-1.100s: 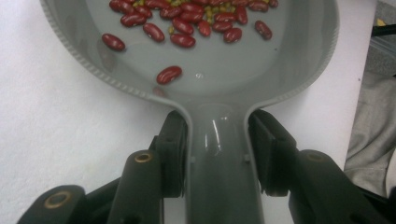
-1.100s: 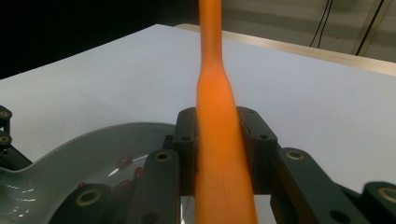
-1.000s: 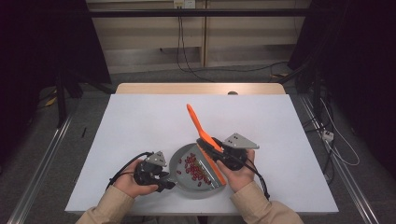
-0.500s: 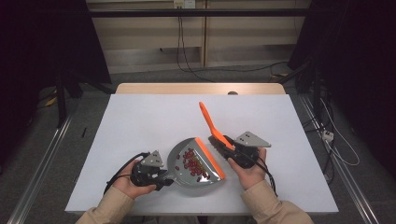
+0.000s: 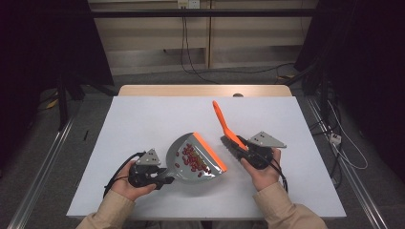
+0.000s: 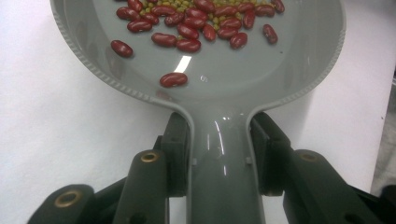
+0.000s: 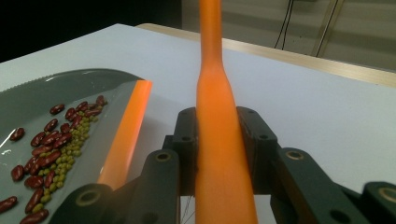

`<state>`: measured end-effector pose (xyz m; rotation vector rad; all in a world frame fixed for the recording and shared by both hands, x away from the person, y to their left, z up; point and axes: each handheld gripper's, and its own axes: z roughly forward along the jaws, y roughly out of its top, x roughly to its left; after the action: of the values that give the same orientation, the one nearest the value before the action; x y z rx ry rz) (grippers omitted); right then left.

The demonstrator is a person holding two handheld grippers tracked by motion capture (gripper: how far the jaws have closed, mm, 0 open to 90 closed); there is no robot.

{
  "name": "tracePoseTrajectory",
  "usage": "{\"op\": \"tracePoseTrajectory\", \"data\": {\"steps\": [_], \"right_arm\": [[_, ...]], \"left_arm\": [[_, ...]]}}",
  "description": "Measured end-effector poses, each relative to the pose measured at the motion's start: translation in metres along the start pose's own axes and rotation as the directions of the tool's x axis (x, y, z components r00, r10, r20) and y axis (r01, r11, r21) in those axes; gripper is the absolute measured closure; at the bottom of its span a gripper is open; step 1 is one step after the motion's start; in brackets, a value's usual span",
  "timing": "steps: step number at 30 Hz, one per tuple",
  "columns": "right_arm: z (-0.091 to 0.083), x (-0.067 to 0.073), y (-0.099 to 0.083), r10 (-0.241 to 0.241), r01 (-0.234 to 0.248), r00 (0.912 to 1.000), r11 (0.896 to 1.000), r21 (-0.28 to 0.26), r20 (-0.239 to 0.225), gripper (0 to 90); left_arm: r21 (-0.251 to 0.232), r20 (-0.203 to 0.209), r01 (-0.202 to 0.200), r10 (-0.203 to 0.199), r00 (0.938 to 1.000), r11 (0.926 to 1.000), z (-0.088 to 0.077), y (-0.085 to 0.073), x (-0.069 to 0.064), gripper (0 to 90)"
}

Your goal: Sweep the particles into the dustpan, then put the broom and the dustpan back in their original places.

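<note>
A grey dustpan with an orange front lip lies on the white table near its front middle. Red kidney beans and small green beans are piled inside it. My left gripper is shut on the dustpan's grey handle, pads pressed on both sides. In the left gripper view the beans lie at the pan's far end. My right gripper is shut on an orange hand brush, held just right of the pan with its handle pointing up and away. The right gripper view has the dustpan at its left.
The white table has bare room behind and to both sides of the pan. A wooden edge runs along the far side. Cables lie on the floor beyond, and metal rails flank the table.
My right gripper has carried the brush to the right, off the dustpan and clear of its orange lip. The left gripper and pan have stayed nearly still.
</note>
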<state>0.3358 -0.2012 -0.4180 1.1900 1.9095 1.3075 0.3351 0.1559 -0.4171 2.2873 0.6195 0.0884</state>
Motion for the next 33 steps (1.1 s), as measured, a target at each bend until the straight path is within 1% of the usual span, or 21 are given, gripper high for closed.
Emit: {"op": "tracePoseTrajectory", "data": {"steps": [1,3,4,5,6,7,8,9,11,12,15,17,20,21,23,25,28,30,31,32,33], "right_arm": [[0.000,-0.001,0.000,0.002,-0.002,1.0000,1.000,-0.002,-0.001,71.0],[-0.001,-0.003,0.000,0.005,-0.005,1.0000,1.000,-0.001,0.001,71.0],[-0.002,-0.004,0.000,0.008,-0.008,1.0000,1.000,-0.002,0.004,71.0],[-0.002,-0.005,0.000,0.007,-0.007,1.0000,1.000,-0.002,0.004,71.0],[-0.003,-0.006,0.000,0.010,-0.010,0.9999,1.000,-0.003,0.005,71.0],[-0.003,-0.006,0.000,0.011,-0.010,0.9999,1.000,-0.005,0.006,71.0],[-0.004,-0.008,0.000,0.012,-0.012,0.9999,1.000,-0.003,0.006,71.0],[-0.004,-0.009,0.000,0.015,-0.015,0.9999,1.000,-0.004,0.006,71.0],[-0.004,-0.011,-0.001,0.015,-0.015,0.9998,1.000,0.000,0.010,71.0],[-0.005,-0.012,-0.001,0.017,-0.017,0.9998,1.000,0.000,0.009,71.0],[-0.006,-0.016,-0.003,0.025,-0.025,0.9996,1.000,0.001,0.012,71.0],[-0.007,-0.018,-0.003,0.030,-0.029,0.9994,1.000,-0.004,0.018,71.0],[-0.008,-0.021,-0.004,0.037,-0.037,0.9990,0.999,-0.002,0.025,71.0],[-0.008,-0.021,-0.004,0.038,-0.038,0.9989,0.999,-0.002,0.028,71.0],[-0.009,-0.022,-0.004,0.037,-0.037,0.9989,0.999,-0.005,0.029,71.0],[-0.010,-0.024,-0.004,0.042,-0.042,0.9986,0.999,-0.007,0.031,71.0],[-0.012,-0.026,-0.005,0.048,-0.047,0.9983,0.999,-0.004,0.035,71.0],[-0.012,-0.027,-0.005,0.050,-0.050,0.9981,0.999,-0.004,0.037,71.0],[-0.013,-0.028,-0.005,0.049,-0.049,0.9980,0.999,-0.005,0.040,71.0],[-0.013,-0.029,-0.006,0.051,-0.051,0.9978,0.999,-0.004,0.042,71.0],[-0.014,-0.030,-0.006,0.049,-0.049,0.9978,0.999,-0.003,0.044,71.0]], "left_arm": [[-0.008,0.009,0.005,-0.005,1.0000,1.0000,0.000,0.000,0.001,63.3],[-0.016,0.002,0.017,-0.017,0.9999,0.9997,-0.002,0.000,0.002,63.3],[-0.007,-0.015,0.010,-0.010,0.9998,0.9999,-0.003,0.000,0.003,63.3],[-0.014,-0.003,0.022,-0.022,0.9998,0.9997,-0.004,-0.001,0.004,63.3],[-0.014,-0.019,0.027,-0.027,0.9995,0.9996,-0.005,-0.001,0.004,63.3],[-0.025,-0.016,0.038,-0.039,0.9991,0.9990,-0.005,-0.001,0.006,63.3],[-0.023,-0.034,0.039,-0.039,0.9987,0.9990,-0.007,-0.001,0.007,63.3],[-0.028,-0.027,0.042,-0.043,0.9987,0.9987,-0.008,-0.002,0.008,63.3],[-0.028,-0.051,0.051,-0.053,0.9973,0.9983,-0.010,-0.002,0.010,63.3],[-0.034,-0.046,0.059,-0.060,0.9971,0.9977,-0.011,-0.003,0.011,63.3],[-0.039,-0.063,0.075,-0.077,0.9950,0.9964,-0.014,-0.004,0.014,63.3],[-0.047,-0.088,0.087,-0.091,0.9919,0.9950,-0.015,-0.005,0.017,63.3],[-0.052,-0.103,0.100,-0.105,0.9891,0.9936,-0.018,-0.007,0.021,63.3],[-0.061,-0.108,0.116,-0.122,0.9866,0.9914,-0.017,-0.007,0.022,63.3],[-0.065,-0.123,0.124,-0.131,0.9836,0.9901,-0.018,-0.008,0.026,63.3],[-0.068,-0.144,0.141,-0.149,0.9783,0.9877,-0.019,-0.009,0.028,63.3],[-0.075,-0.145,0.164,-0.173,0.9741,0.9836,-0.019,-0.010,0.032,63.3],[-0.081,-0.163,0.179,-0.191,0.9680,0.9804,-0.020,-0.011,0.035,63.3],[-0.084,-0.164,0.189,-0.200,0.9660,0.9785,-0.020,-0.012,0.036,63.3],[-0.078,-0.168,0.189,-0.199,0.9653,0.9790,-0.021,-0.012,0.037,63.3],[-0.080,-0.174,0.198,-0.210,0.9621,0.9768,-0.021,-0.013,0.038,63.3]]}}
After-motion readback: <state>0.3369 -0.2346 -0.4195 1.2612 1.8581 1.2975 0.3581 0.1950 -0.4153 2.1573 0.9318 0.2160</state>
